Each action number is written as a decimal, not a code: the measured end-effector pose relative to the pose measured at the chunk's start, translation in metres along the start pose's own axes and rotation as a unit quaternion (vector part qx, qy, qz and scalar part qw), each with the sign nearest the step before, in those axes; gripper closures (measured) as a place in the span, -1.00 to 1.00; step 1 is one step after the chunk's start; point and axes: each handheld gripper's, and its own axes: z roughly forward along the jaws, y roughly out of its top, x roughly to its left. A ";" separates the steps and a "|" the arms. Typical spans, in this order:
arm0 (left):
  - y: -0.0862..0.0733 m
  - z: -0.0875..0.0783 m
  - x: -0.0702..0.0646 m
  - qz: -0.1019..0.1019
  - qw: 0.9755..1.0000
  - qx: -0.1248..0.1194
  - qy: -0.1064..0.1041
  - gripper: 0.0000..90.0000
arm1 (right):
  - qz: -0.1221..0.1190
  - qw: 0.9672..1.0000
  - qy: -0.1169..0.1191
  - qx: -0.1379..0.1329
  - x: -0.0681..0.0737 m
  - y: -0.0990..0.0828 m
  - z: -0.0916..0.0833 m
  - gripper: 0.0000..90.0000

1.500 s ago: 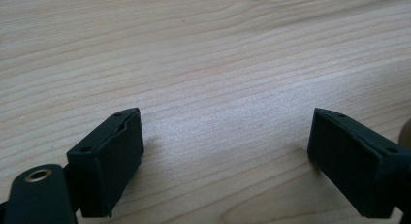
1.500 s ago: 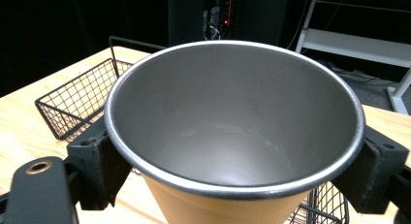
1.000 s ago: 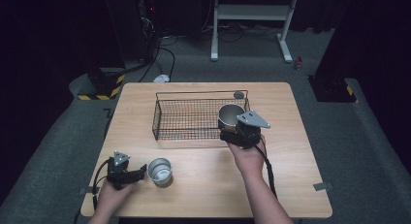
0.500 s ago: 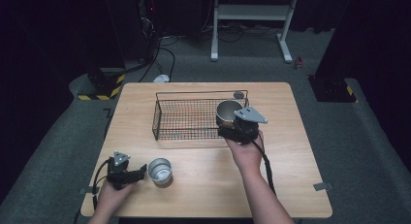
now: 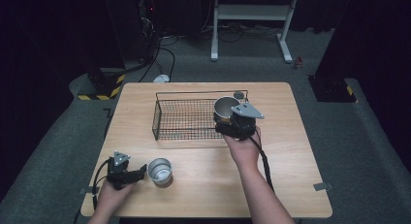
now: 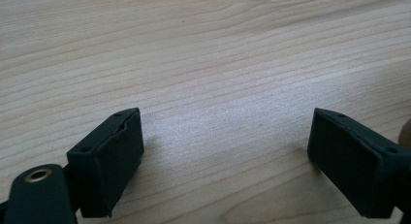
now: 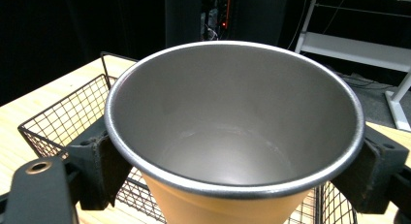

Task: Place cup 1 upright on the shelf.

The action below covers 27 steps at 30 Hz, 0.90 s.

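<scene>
A metal cup (image 5: 224,106) with a steel inside and a tan outside (image 7: 232,136) hangs upright over the right end of the black wire basket (image 5: 186,118). My right gripper (image 5: 224,116) is shut on it, one jaw on each side below the rim. A second steel cup (image 5: 160,170) stands upright on the wooden table (image 5: 291,136) near the front left. Just left of it my left gripper (image 5: 141,171) rests low over the table and points at it. In the left gripper view its jaws (image 6: 228,161) stand apart with bare wood between them.
A small grey round disc (image 5: 238,94) lies on the table just behind the basket's far right corner. Beyond the table's far edge, cables (image 5: 165,54) run across the dark floor near a white metal stand (image 5: 252,20).
My right gripper has carried the cup slightly left and farther over the basket. The left gripper and the cup beside it have not moved.
</scene>
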 end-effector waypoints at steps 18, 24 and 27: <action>0.000 0.000 0.000 0.000 1.000 0.000 0.000 -0.71 | -0.003 1.000 -0.006 0.006 0.000 0.010 0.016 -0.70; 0.000 0.000 0.000 0.001 1.000 0.001 0.000 -0.71 | 0.006 1.000 -0.007 0.007 -0.002 0.011 0.024 -0.70; 0.000 0.000 0.000 0.001 1.000 0.001 0.000 -0.71 | 0.007 1.000 -0.009 0.013 -0.003 0.012 0.027 -0.70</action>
